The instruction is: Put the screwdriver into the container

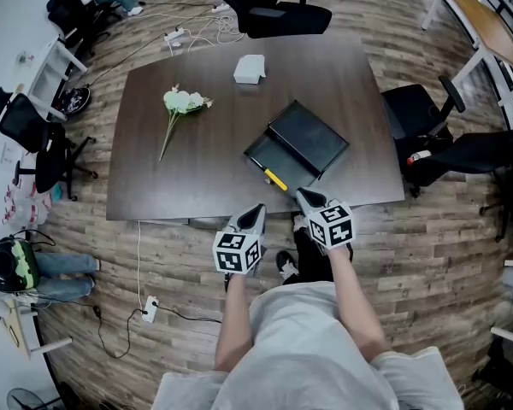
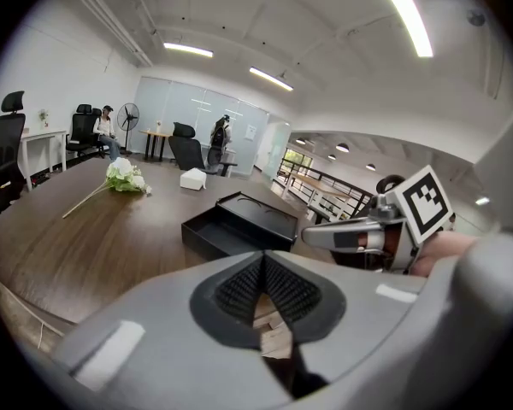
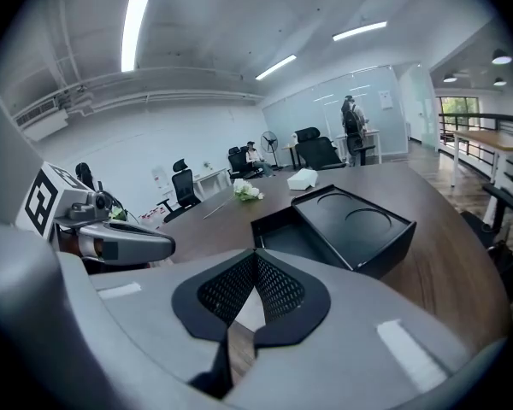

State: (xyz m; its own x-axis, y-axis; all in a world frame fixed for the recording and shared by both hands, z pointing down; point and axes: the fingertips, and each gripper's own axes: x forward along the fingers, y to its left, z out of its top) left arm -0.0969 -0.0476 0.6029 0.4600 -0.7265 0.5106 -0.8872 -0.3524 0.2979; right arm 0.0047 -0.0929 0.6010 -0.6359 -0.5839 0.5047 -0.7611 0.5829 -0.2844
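A yellow-handled screwdriver point(image 1: 275, 179) lies on the dark wooden table point(image 1: 205, 169), close to its near edge and just in front of the open black container point(image 1: 278, 156), whose lid point(image 1: 309, 136) rests against it. My left gripper point(image 1: 256, 209) hovers at the table's edge, left of the screwdriver, shut and holding nothing. My right gripper point(image 1: 304, 196) is just right of the screwdriver, also shut and holding nothing. The left gripper view shows the container point(image 2: 238, 224) beyond the left gripper point(image 2: 263, 267), and the right gripper view shows the container point(image 3: 333, 227) beyond the right gripper point(image 3: 255, 267). The screwdriver is hidden in both gripper views.
A white flower with a long stem point(image 1: 181, 105) lies on the table's left part, and a small white box point(image 1: 250, 68) sits at the far side. Black office chairs point(image 1: 269, 7) point(image 1: 419, 114) stand around the table. Cables and a power strip point(image 1: 150, 308) lie on the floor.
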